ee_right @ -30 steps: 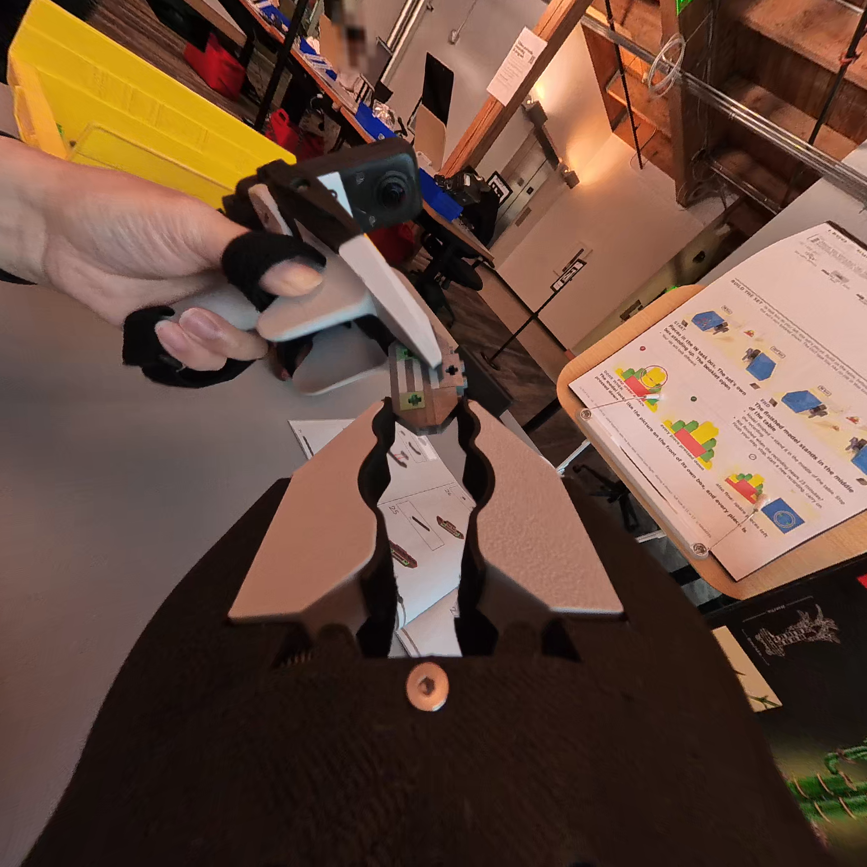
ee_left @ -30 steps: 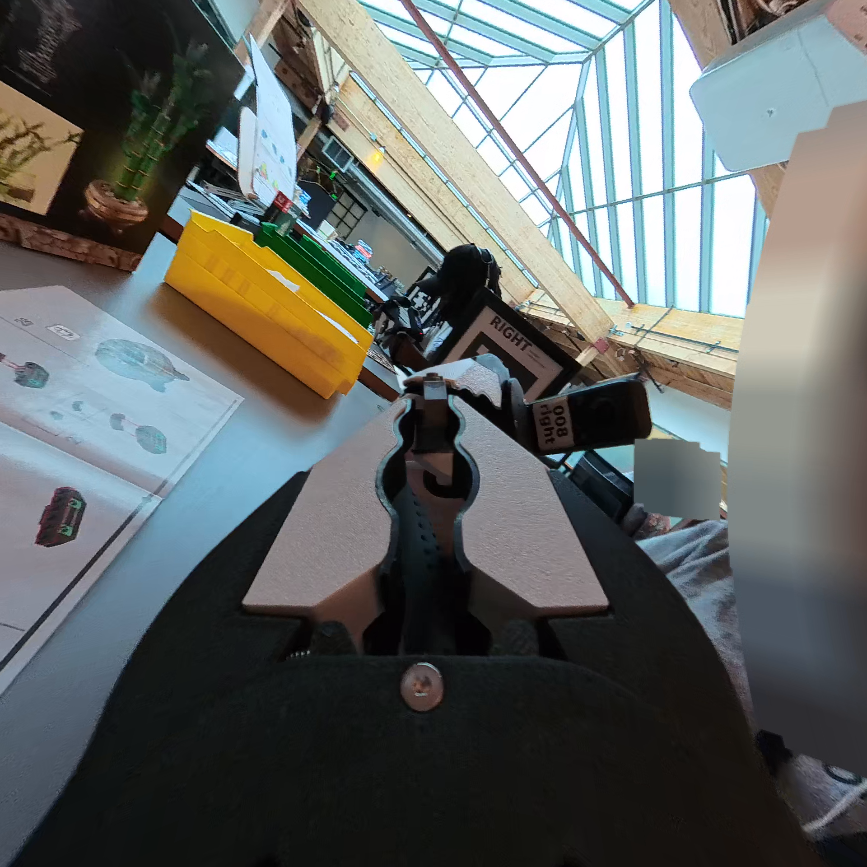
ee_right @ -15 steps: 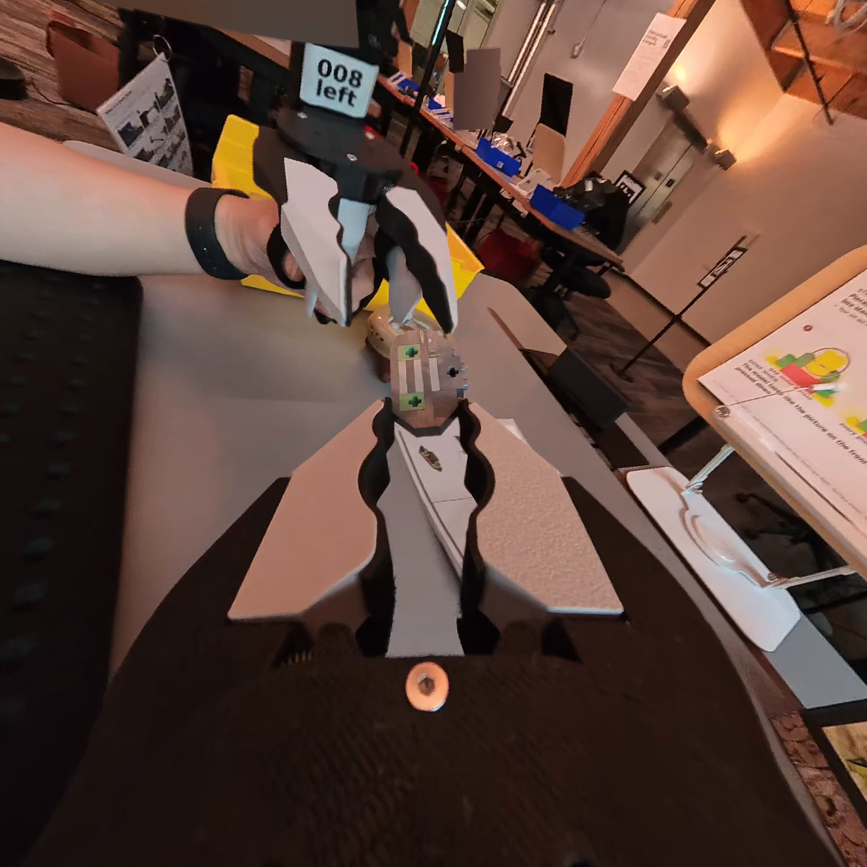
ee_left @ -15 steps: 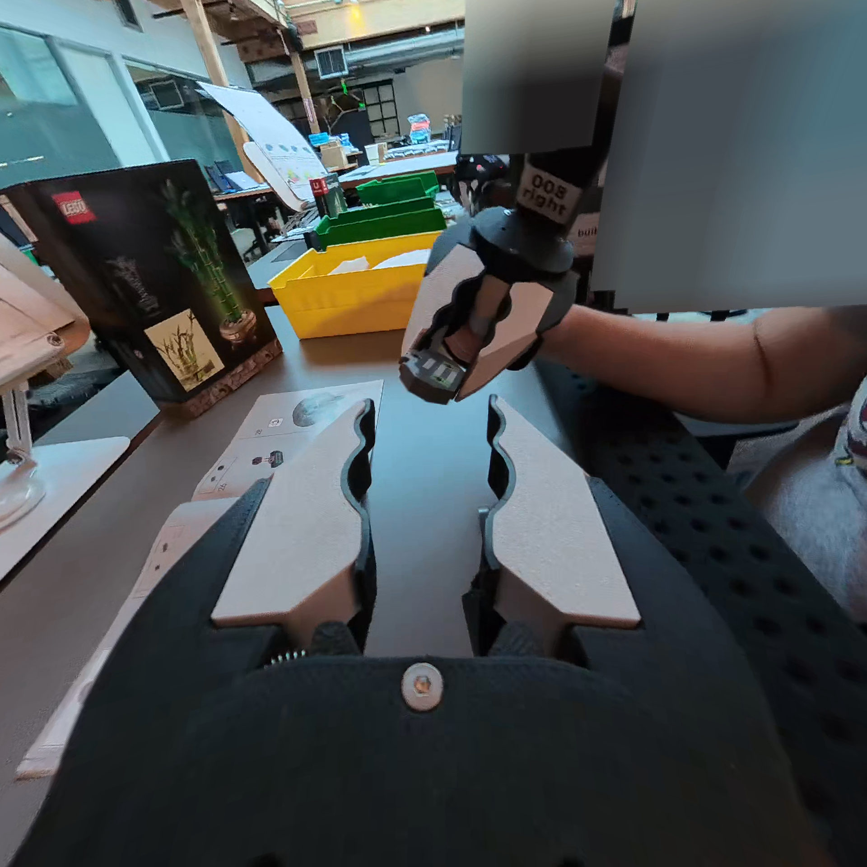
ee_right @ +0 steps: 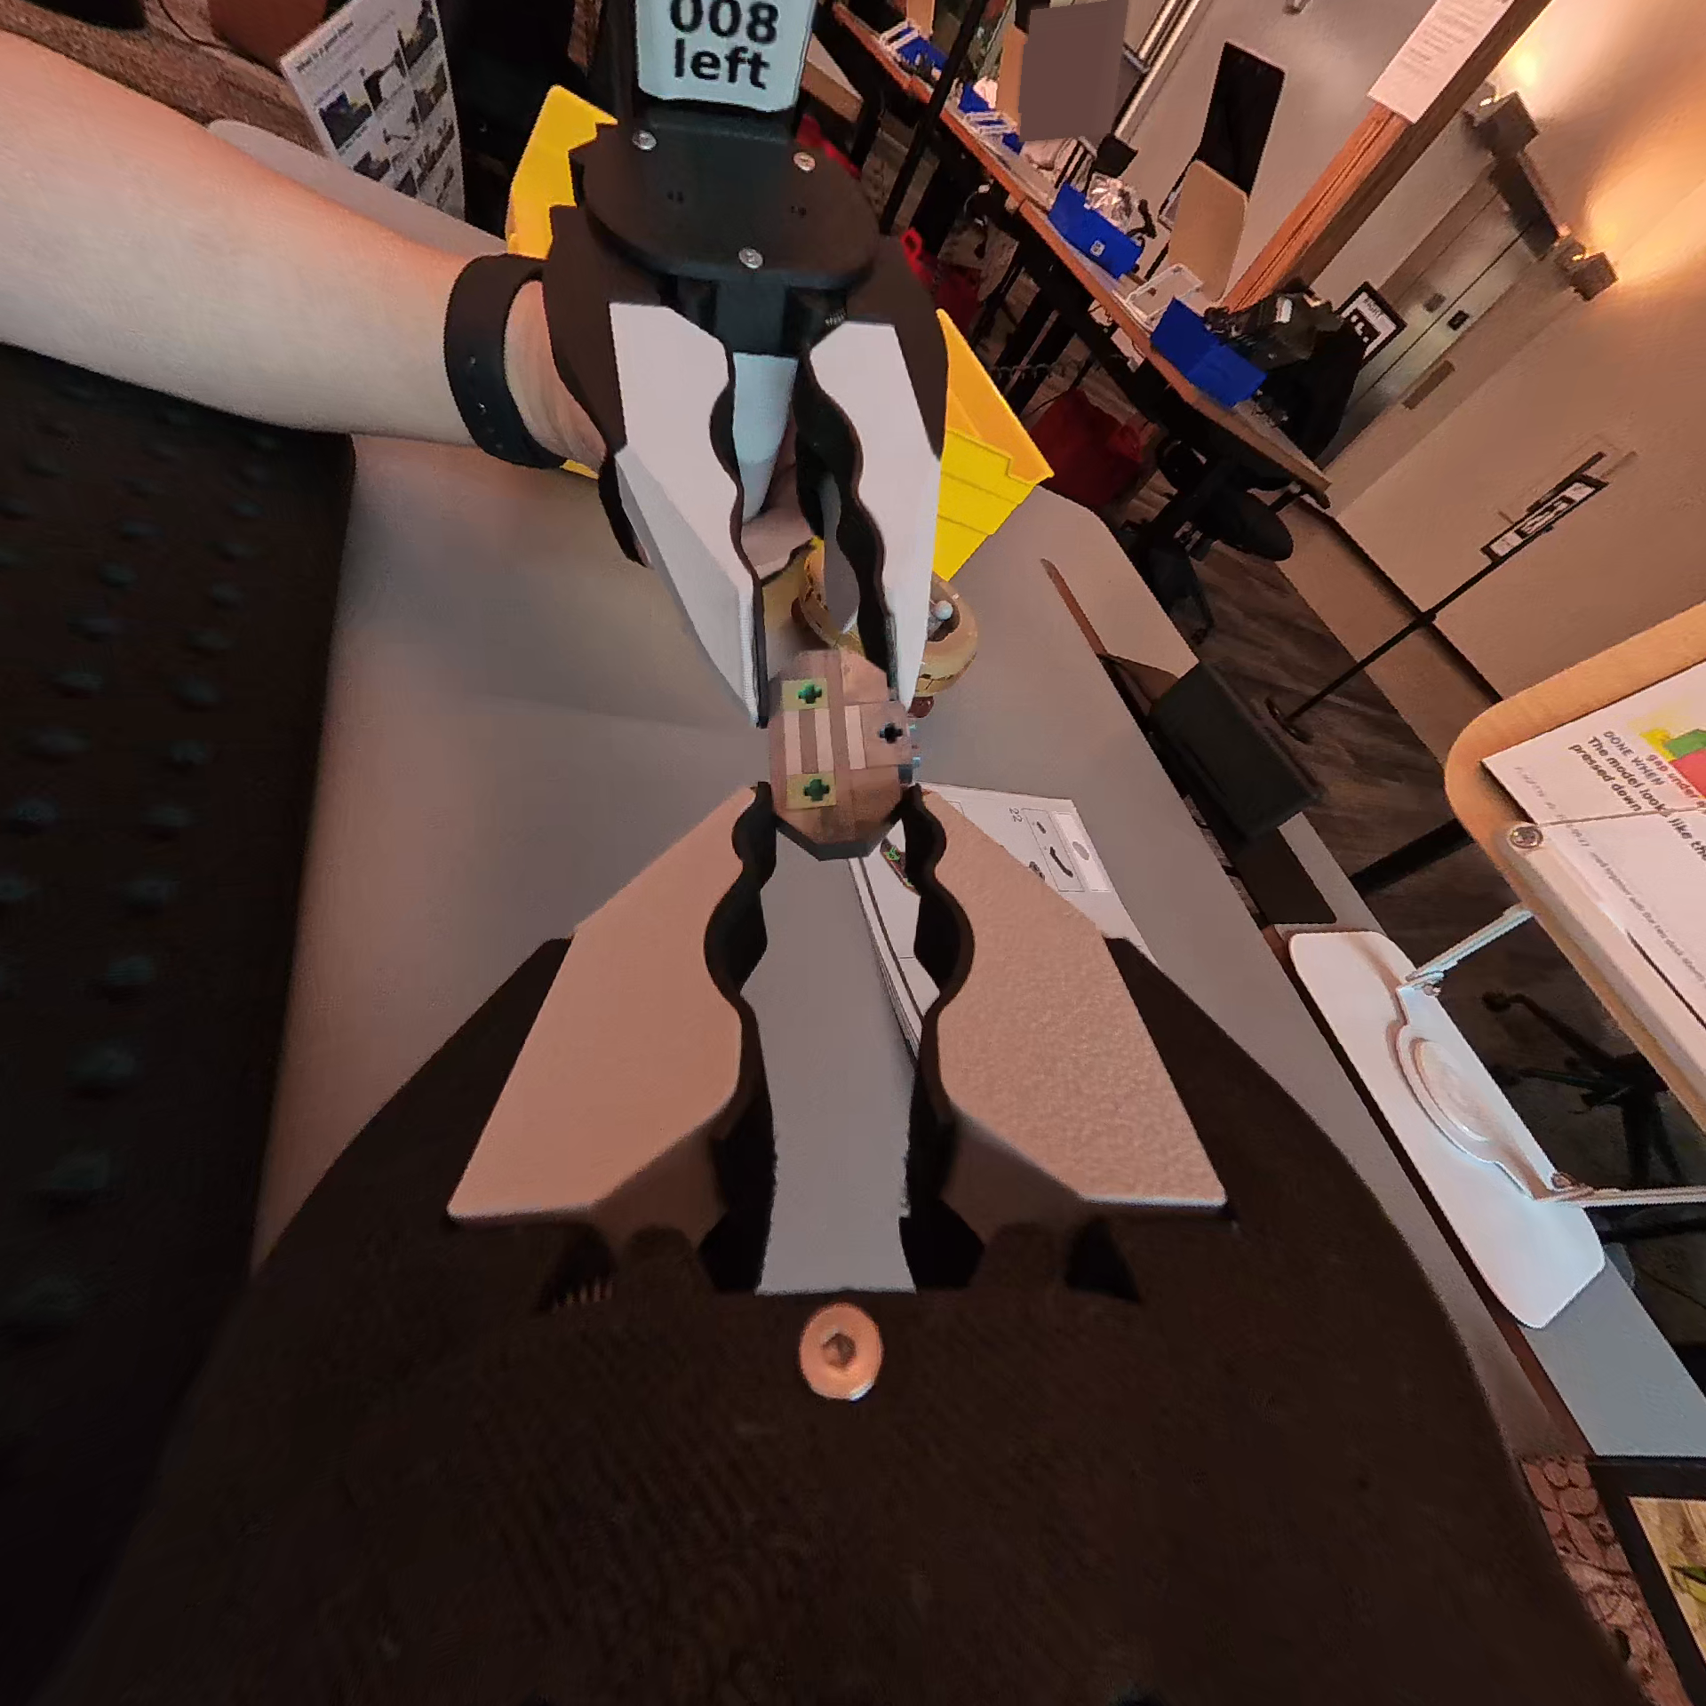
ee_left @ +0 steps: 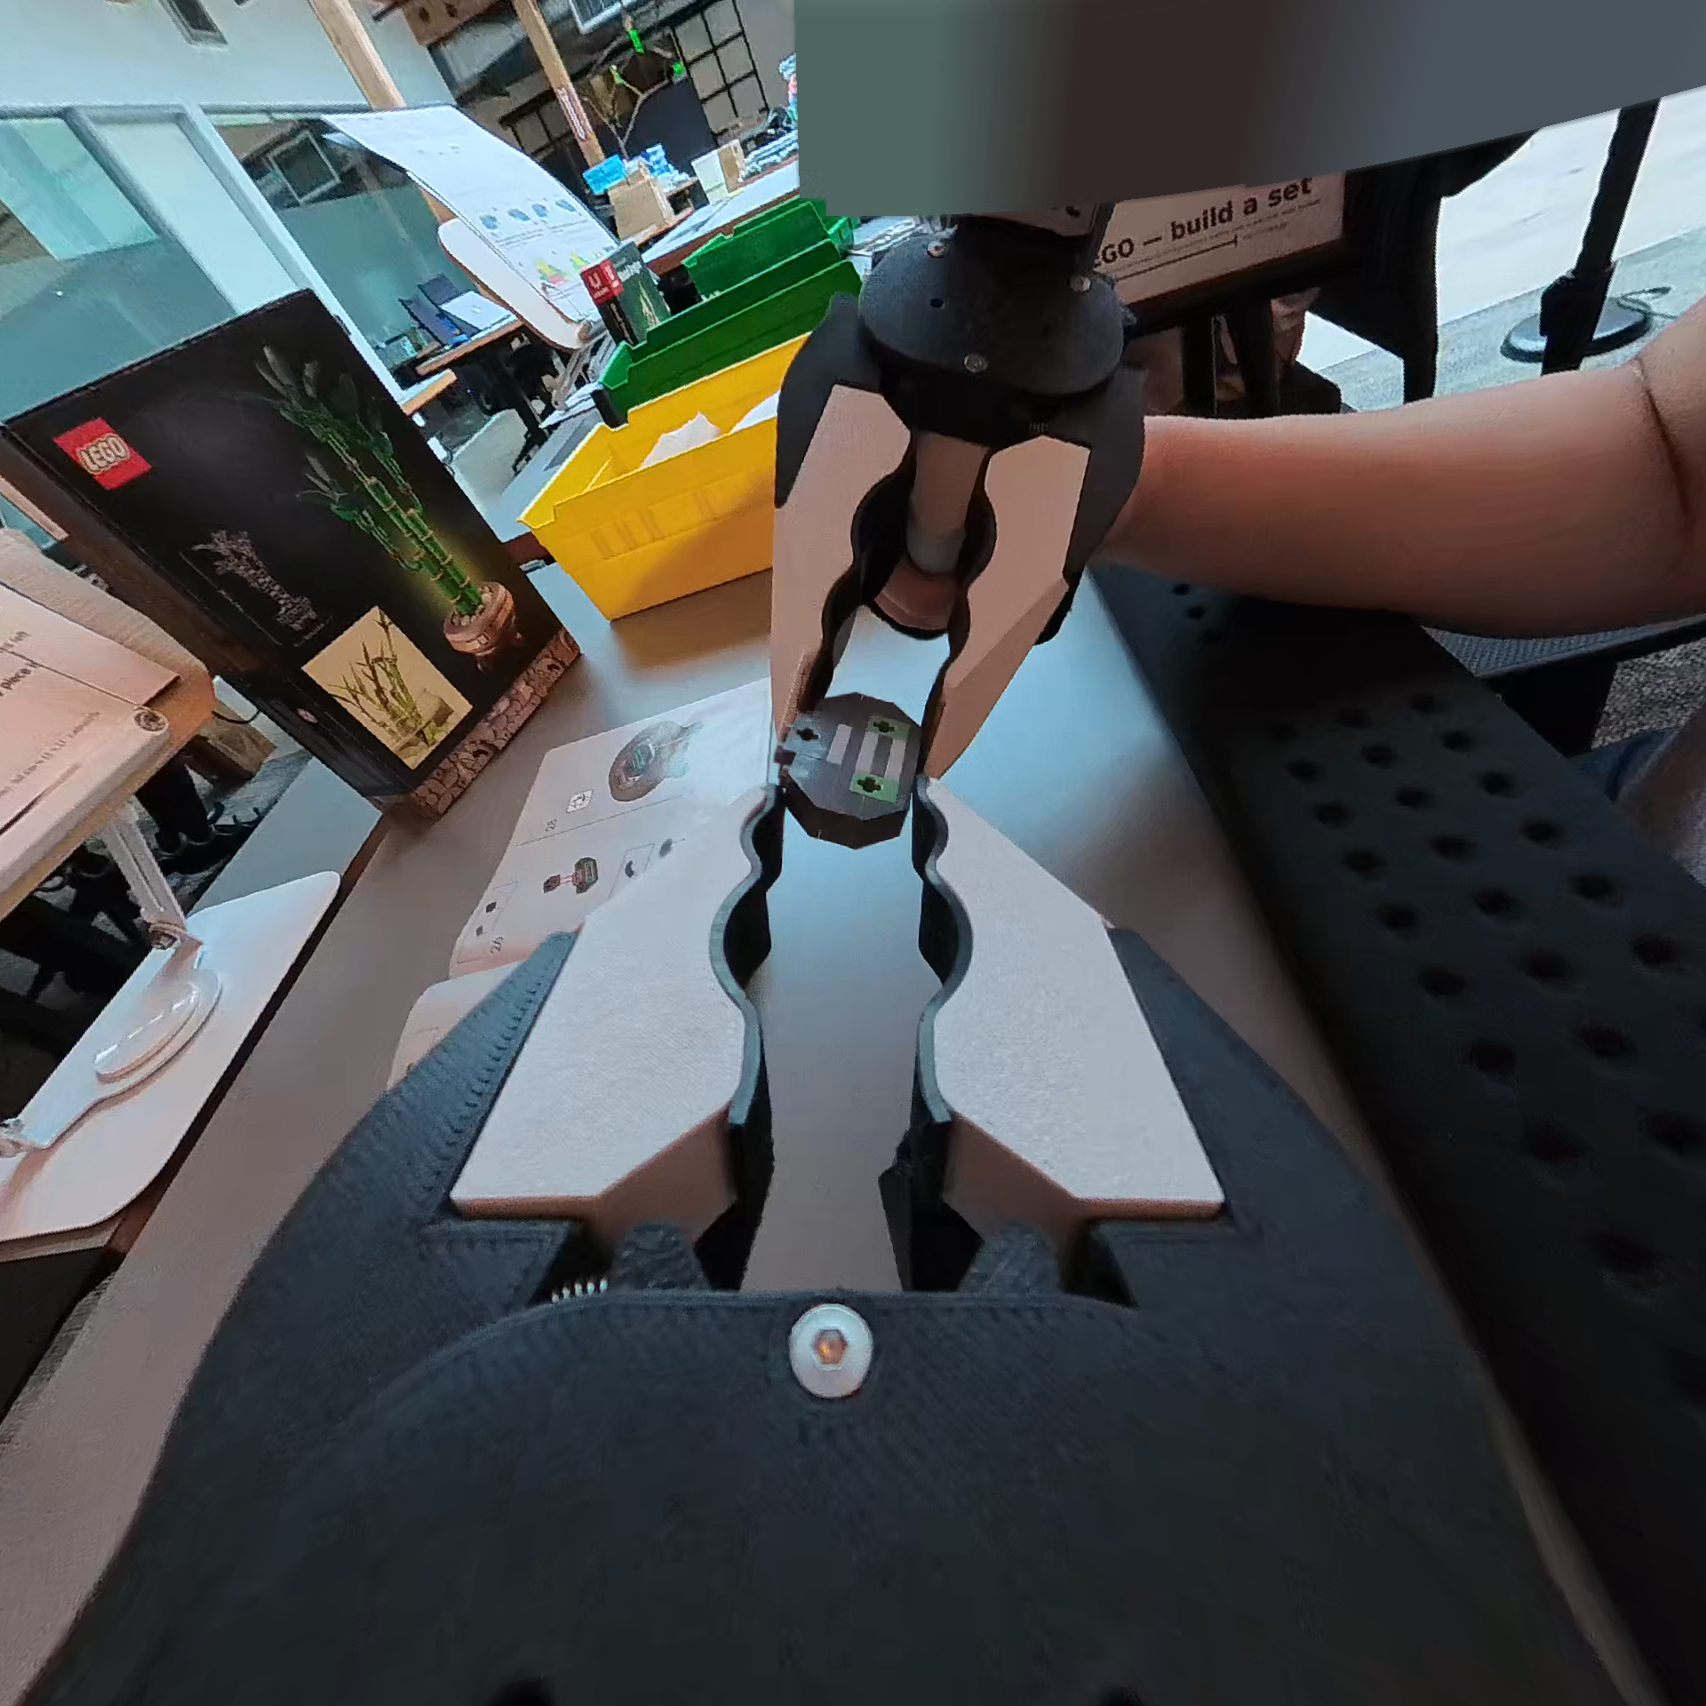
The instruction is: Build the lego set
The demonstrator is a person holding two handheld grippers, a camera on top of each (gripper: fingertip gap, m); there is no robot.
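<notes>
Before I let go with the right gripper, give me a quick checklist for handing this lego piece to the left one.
1. Right gripper shut on the piece: ok.
2. Piece sits between the left gripper's fingertips: ok.
3. Left gripper clamped firmly on the piece: cannot tell; its fingers flank the piece, but contact is unclear.
4. Piece held clear of the table: ok.
5. Manual open on the table for the next step: ok.
</notes>
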